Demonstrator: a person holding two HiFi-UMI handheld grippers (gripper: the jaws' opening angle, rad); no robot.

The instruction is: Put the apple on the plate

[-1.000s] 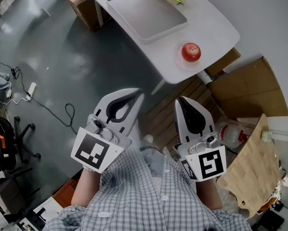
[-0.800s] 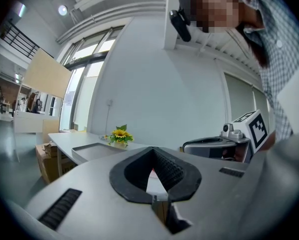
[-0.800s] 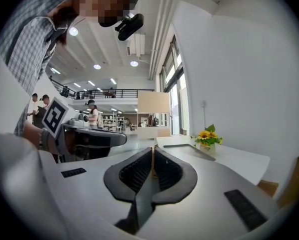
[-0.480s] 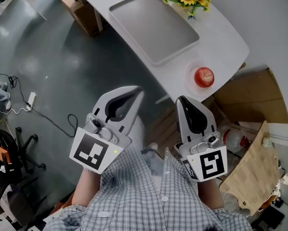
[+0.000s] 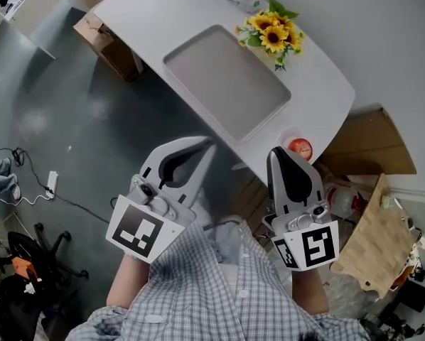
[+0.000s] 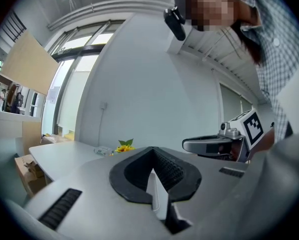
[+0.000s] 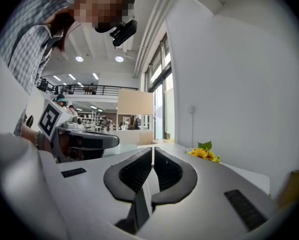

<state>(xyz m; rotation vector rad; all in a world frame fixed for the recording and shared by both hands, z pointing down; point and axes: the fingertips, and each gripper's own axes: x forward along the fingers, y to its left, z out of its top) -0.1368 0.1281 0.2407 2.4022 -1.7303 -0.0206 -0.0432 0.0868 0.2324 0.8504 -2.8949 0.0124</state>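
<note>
Both tongs are held low against the person's body, well short of the table (image 5: 325, 99), and that looks like a carrying pose, not a reach. The left tongs (image 5: 207, 143) are pressed together with nothing between them; their own view shows the ribbed pads meeting at the tip. The right tongs (image 5: 276, 151) are likewise closed on nothing, with only a thin slit between the pads.

The apple (image 5: 300, 148) lies just past the tip of the right tongs, at the table's near corner. It seems to sit on a small pale plate (image 5: 288, 138), though the rim is partly hidden. If so, it is already where it belongs, and neither pair has cause to open. Its place makes it the right tongs' business rather than the left's.

Ahead of the left tongs lies a grey tray (image 5: 227, 84). Beyond that, at the table's far edge, stand sunflowers (image 5: 269, 35).
</note>
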